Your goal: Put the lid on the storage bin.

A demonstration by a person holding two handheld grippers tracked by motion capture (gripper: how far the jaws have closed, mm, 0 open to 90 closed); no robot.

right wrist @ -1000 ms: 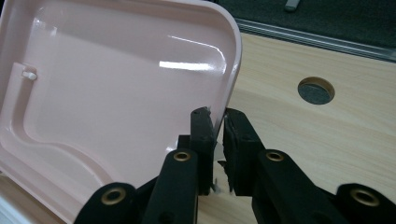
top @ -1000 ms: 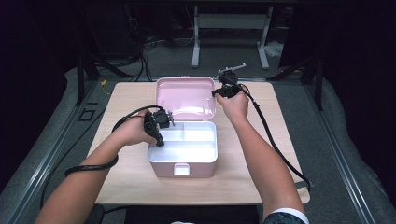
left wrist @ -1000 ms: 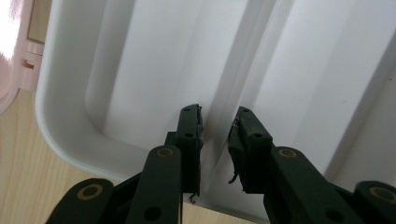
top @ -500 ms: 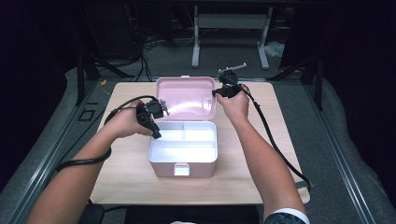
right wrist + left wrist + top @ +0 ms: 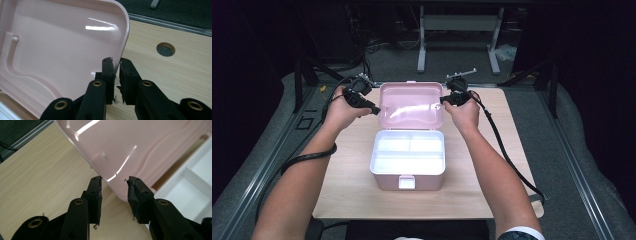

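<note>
While the pink box [image 5: 408,160] stands open at the centre of the high view on the wooden table [image 5: 347,185], its lid [image 5: 411,106] is held upright behind the white inner tray [image 5: 408,150]. The right gripper [image 5: 446,99], seen right of centre in that view, is clamped on the lid's side edge. In the right gripper view the jaws are closed on the thin pink rim [image 5: 126,37], with only the wall of the lid between the pads. The left gripper [image 5: 374,110], at the lid's opposite edge, stands apart from it. Its jaws have just been opening, and in the left gripper view they are spread with the rounded corner of the lid [image 5: 140,152] just beyond the tips, nothing pressed between them.

The lid is judged light, stiff and glossy, hence slippery under hard pads. A thin moulded shell on a hinge is likely to flex or swing if pushed off-axis. The rim near an upper corner is judged the best hold, since the broad face offers no purchase.

The high view gives the whole layout: box, latch [image 5: 406,182] at the front, both forearms. The right gripper view alone resolves the contact on the rim, and a round hole [image 5: 165,49] in the tabletop at its upper right. The left gripper view alone shows the gap between pads and lid.
</note>
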